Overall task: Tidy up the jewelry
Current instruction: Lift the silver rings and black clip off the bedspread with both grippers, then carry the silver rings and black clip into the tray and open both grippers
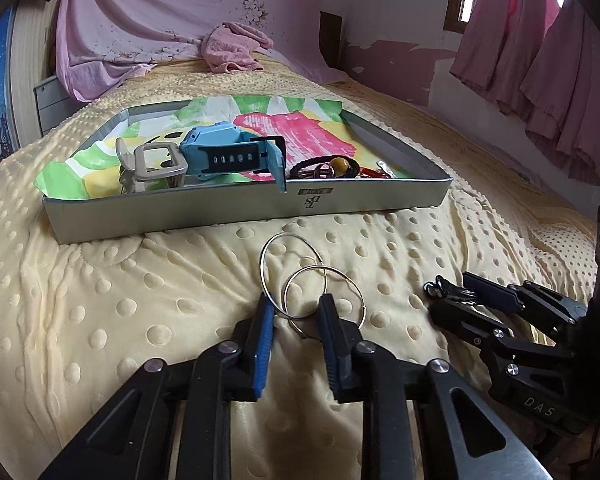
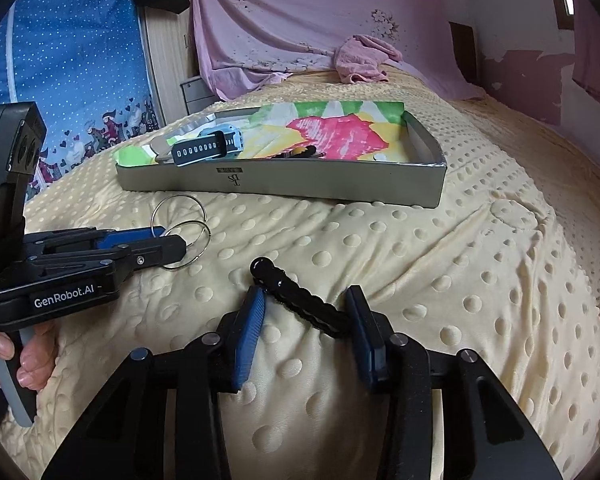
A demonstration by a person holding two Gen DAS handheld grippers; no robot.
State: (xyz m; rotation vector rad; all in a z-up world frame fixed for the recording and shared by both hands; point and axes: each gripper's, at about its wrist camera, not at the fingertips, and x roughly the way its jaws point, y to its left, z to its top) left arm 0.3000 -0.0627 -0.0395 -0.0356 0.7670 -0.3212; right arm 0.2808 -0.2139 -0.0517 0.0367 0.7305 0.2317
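the bed, covered in a pale yellow dotted blanket, carries everything. on it lies a shallow grey tray lined with bright painted paper, already holding a blue watch, a grey buckle, a dark beaded bracelet and some smaller pieces.

just in front of the tray, two thin silver hoop earrings overlap on the blanket. the left tool stands partly open with its blue pads either side of the nearer hoop; i cannot tell whether they press on the wire.

to their right a black ridged hair clip lies slantwise. the right tool straddles it, half open, and its pads look clear of it.

judging the step as the grasp: close squarely across each piece and low to the blanket, since thin wire could slip between pads and the slanted clip may twist. then lift before carrying over the tray wall.
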